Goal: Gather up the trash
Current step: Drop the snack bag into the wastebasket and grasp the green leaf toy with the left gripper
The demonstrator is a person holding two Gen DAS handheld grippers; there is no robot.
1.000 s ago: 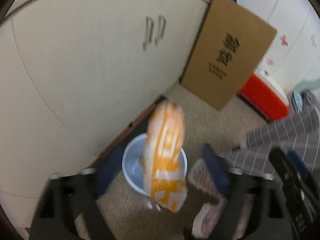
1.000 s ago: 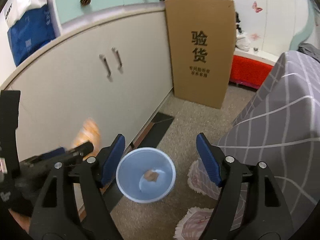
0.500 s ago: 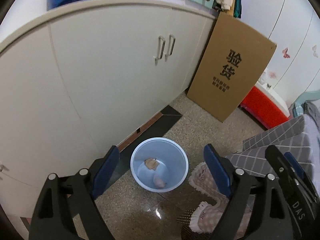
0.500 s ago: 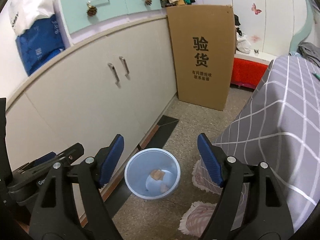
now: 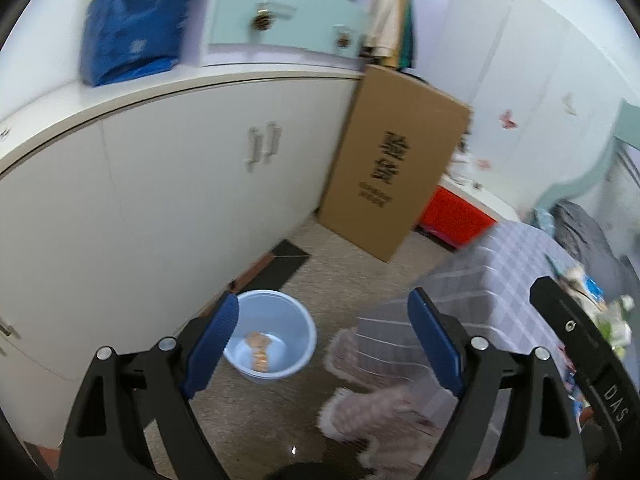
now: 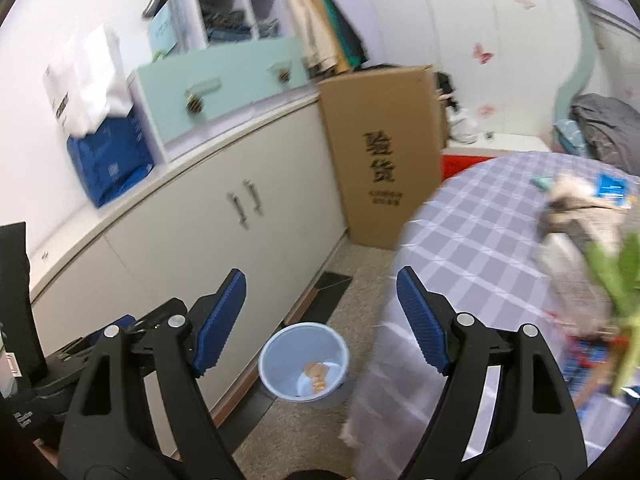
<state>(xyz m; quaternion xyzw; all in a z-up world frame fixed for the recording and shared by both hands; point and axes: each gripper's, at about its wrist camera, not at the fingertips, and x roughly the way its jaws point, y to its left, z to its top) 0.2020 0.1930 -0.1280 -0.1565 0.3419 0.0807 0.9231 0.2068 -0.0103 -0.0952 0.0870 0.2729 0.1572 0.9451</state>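
Observation:
A light blue trash bin (image 5: 273, 335) stands on the floor by the white cabinet, with orange and white wrappers (image 5: 259, 352) lying inside. It also shows in the right wrist view (image 6: 304, 360). My left gripper (image 5: 322, 344) is open and empty, high above the bin. My right gripper (image 6: 320, 316) is open and empty, also raised above the floor. More litter lies on the checked tablecloth (image 6: 480, 240): a blue packet (image 6: 612, 188), crumpled paper (image 6: 576, 216) and green leaves (image 6: 616, 276).
A white cabinet (image 5: 160, 200) runs along the left. A tall cardboard box (image 5: 396, 160) leans at its far end, with a red box (image 5: 456, 216) beyond. Pink slippers (image 5: 360, 400) lie on the floor by the table.
The orange and white wrapper dropped from my left gripper into the bin. Both grippers have since risen and swung right, bringing the table into view.

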